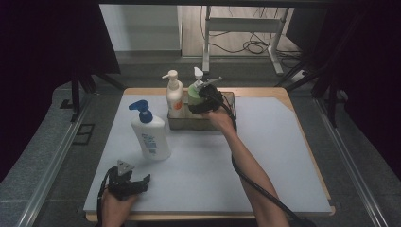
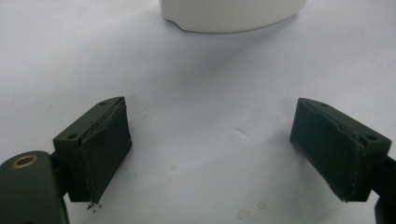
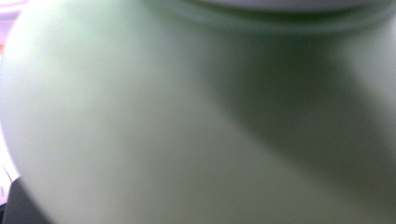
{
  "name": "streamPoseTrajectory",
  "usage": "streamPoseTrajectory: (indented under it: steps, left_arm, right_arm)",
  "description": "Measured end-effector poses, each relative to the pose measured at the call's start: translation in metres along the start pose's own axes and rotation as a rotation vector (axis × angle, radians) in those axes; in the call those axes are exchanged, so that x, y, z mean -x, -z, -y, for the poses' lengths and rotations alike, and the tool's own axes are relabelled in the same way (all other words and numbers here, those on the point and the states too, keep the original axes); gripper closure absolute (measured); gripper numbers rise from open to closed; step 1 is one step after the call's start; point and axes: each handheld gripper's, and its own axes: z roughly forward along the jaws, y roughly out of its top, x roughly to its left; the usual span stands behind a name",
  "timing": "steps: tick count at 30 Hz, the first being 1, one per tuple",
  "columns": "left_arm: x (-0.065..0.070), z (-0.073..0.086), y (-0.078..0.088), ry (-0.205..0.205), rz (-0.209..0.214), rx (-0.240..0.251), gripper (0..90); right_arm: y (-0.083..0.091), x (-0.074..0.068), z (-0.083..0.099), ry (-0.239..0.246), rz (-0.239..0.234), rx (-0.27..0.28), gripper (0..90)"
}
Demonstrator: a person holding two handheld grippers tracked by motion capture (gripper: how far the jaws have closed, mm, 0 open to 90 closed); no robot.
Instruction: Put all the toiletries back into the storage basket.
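Observation:
A green pump bottle (image 1: pixel 193 96) stands in a clear bin (image 1: pixel 189 124) at the back of the table, beside a white pump bottle with an orange label (image 1: pixel 173 97). My right gripper (image 1: pixel 202 100) is on the green bottle from the right. In the right gripper view the green bottle (image 3: pixel 163 130) sits blurred, right against the camera, and hides the jaws. A white bottle with a blue pump (image 1: pixel 151 137) stands on the mat left of the bin. My left gripper (image 1: pixel 141 182) rests open near the front left edge, and its base (image 2: pixel 229 14) lies beyond the empty open left gripper (image 2: pixel 210 144).
A pale mat (image 1: pixel 265 156) covers most of the wooden table, with free room across its right half and front. Metal rails run along both sides of the table. A cable trails from the right gripper along the forearm.

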Motion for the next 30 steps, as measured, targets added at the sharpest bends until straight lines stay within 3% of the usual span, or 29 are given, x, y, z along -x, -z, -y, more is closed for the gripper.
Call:
streamPoseTrajectory:
  steps: [6, 12, 19, 27, 30]
  left_arm:
    - [0.000, 0.000, 0.000, -0.003, -0.001, -0.002, 11.7]
    - [0.000, 0.000, 0.000, -0.003, -0.001, -0.002, 11.7]
    - [0.000, 0.000, 0.000, -0.003, -0.001, -0.002, 11.7]
    - [0.000, 0.000, 0.000, -0.003, -0.001, -0.001, 11.7]
    - [0.000, 0.000, 0.000, -0.003, -0.001, -0.001, 11.7]
  right_arm:
    - [0.000, 0.001, 0.004, -0.016, -0.005, 0.030, 10.7]
    - [0.001, 0.004, 0.006, -0.024, -0.058, 0.042, 0.0]
    - [0.009, 0.003, 0.008, 0.015, -0.058, 0.059, 0.0]
    - [0.019, 0.006, 0.016, 0.023, -0.068, 0.060, 0.4]
    - [0.023, 0.009, 0.019, 0.028, -0.070, 0.053, 4.3]
